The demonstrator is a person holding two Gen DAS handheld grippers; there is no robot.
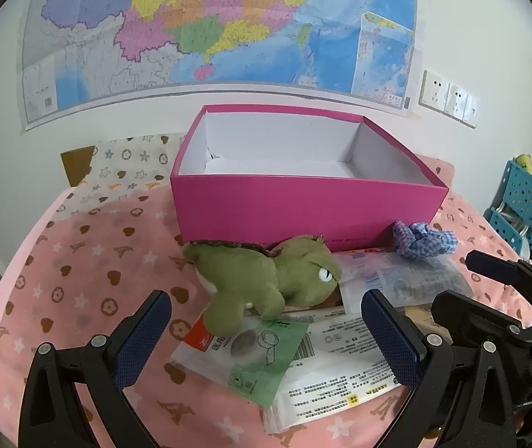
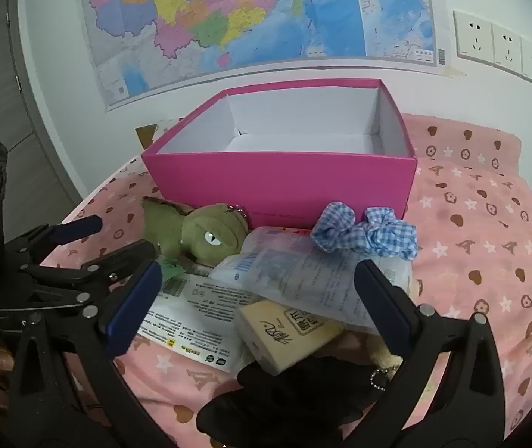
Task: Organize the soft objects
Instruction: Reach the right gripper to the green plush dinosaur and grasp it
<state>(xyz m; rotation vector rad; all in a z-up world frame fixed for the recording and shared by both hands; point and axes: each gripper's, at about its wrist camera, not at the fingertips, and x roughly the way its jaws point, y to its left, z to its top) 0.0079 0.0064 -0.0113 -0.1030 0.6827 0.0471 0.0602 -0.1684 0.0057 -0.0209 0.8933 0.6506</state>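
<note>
The green plush dinosaur (image 1: 266, 280) lies on its side just in front of the pink box (image 1: 303, 205), its legs resting on the green-and-white tissue packet (image 1: 251, 354). The left gripper (image 1: 266, 339) hovers just short of it, jaws spread wide and holding nothing. To lift it well, I would bring the pads down around the plump body rather than the tail or a leg, and close only on plush so the flat packet beneath is not pinched along with it. The box stands open and looks empty, so the toy can go straight in.

The right gripper (image 2: 258, 298) is likewise wide apart and empty, poised over the clear wipes pack (image 2: 303, 272) and the beige tissue packet (image 2: 284, 336). A blue gingham scrunchie (image 2: 363, 233) sits against the box's near wall, touching the wipes pack.

By count: one plush dinosaur, one scrunchie, one box, and at least four soft packets in an overlapping heap, including a white printed one (image 2: 198, 321). A dark soft item (image 2: 284, 399) lies nearest the right camera; what it is I cannot tell. All rest on the pink patterned sheet (image 1: 79, 261).
</note>
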